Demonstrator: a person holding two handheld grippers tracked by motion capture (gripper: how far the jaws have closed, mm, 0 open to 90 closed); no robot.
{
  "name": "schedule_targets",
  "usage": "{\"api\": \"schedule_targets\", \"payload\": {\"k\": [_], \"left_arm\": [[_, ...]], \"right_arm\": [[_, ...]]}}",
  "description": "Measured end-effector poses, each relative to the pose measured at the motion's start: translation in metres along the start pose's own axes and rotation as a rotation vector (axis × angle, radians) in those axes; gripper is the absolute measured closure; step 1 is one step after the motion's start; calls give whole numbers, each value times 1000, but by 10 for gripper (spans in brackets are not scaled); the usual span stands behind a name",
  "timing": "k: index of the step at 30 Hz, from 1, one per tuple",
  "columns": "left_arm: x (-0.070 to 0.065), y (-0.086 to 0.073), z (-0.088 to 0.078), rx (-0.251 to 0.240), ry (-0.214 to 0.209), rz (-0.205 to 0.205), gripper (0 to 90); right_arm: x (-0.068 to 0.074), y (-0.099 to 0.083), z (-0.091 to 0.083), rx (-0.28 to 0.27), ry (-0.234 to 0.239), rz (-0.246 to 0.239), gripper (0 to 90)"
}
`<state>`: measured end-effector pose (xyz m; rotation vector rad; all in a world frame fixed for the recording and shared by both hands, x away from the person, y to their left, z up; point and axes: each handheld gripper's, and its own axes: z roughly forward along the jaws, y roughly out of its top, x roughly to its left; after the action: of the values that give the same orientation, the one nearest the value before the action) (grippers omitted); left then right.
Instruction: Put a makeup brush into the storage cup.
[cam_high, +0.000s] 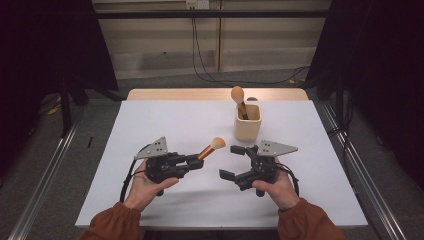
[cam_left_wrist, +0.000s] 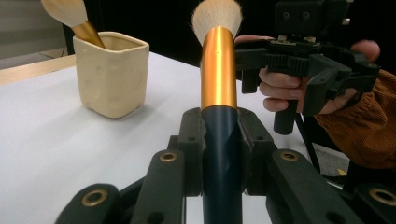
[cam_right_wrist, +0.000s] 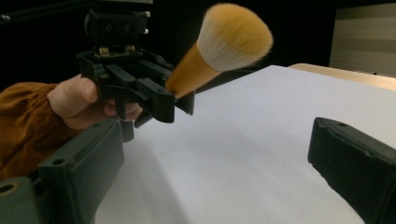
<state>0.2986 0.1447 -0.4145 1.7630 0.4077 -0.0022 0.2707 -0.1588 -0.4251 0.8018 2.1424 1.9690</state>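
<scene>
High view: a white worktop (cam_high: 165, 120) with a person's two hand-held grippers near its 6 o'clock edge.
A cream cup (cam_high: 247, 122) stands toward 12 o'clock holding one brush (cam_high: 238, 97). The left hand-held gripper (cam_high: 196, 162) is clenched on the dark handle of a makeup brush (cam_high: 212, 148), whose bristles point toward 2 o'clock. Just beside it at 3 o'clock, the right hand-held gripper (cam_high: 232, 161) is released, jaws spread wide.

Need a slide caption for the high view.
Left gripper holds a makeup brush; right gripper open; second brush in cup.
</scene>
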Motion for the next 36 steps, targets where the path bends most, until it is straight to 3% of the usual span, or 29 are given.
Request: {"api": "schedule_targets", "payload": {"k": [5,14,16,27,36], "left_arm": [[-2,2,3,2,-5,6,743],[-4,3,7,-10,-11,11,743],[-4,4,7,-15,-8,13,743],[-4,3,8,-18,-11,18,743],[-5,2,9,-18,-15,20,743]], "right_arm": [[2,3,4,-11,42,3,35],[1,7,12,-25,45,40,95],[0,9,13,-41,55,48,155],[1,12,22,-62,70,52,291],[-1,11,27,-79,89,91,462]]}}
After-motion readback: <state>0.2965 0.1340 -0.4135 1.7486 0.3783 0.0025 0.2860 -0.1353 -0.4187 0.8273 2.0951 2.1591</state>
